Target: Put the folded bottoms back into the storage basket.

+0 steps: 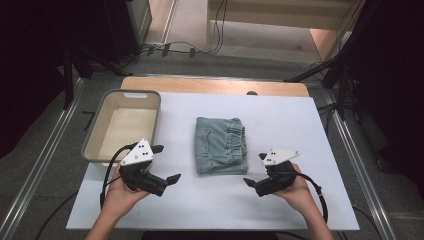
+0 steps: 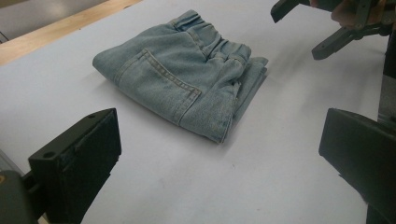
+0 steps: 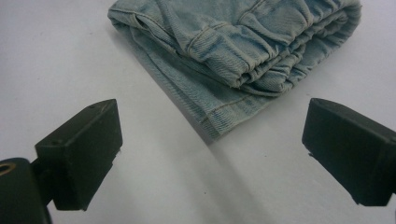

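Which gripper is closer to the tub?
The left gripper: it sits just off the grey tub; the right gripper is beyond the folded denim shorts.

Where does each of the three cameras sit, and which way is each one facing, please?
High view: above the person's side, looking forward and down on the table, folded jeans and tub; both hands, left gripper, right gripper.
Left gripper view: rides the left gripper, facing the jeans' pocket side between open jaws; right gripper beyond.
Right gripper view: rides the right gripper, facing the jeans' waistband end between open jaws.
Shared: all three views show the jeans.
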A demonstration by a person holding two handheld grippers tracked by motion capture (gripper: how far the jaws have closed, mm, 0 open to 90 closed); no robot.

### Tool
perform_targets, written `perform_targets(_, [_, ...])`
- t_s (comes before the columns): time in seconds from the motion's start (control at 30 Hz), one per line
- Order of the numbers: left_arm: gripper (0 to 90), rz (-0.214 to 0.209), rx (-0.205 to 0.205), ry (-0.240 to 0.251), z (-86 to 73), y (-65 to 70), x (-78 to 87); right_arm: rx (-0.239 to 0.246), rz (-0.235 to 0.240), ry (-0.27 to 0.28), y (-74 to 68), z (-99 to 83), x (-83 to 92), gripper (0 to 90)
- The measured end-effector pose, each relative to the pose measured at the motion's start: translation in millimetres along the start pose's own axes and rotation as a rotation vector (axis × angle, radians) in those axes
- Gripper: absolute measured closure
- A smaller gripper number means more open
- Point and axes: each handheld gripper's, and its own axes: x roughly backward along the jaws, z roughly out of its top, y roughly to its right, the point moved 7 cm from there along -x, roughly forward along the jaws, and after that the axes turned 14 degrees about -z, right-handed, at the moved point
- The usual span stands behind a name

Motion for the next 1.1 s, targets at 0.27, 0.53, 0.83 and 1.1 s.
perform_targets(0.27, [0.0,0.000,-0.002,-0.007,-0.5,0.2,-0.9,0.018,-0.002,-0.033,-4.9,-2.8,-9.7,6.9])
perform_targets(0.53, [0.0,0.002,-0.002,-0.005,-0.3,0.3,-0.8,0.029,-0.001,-0.050,-6.8,-4.2,-18.0,7.5])
perform_targets(0.83, [0.0,0.006,-0.004,-0.006,-0.8,-0.3,-1.5,0.084,-0.027,-0.059,-12.3,-4.9,-30.4,14.7])
perform_targets(1.1, [0.0,0.004,-0.002,-0.017,-2.6,-0.5,-4.9,0.075,-0.019,-0.058,-13.0,-5.7,-41.6,28.2])
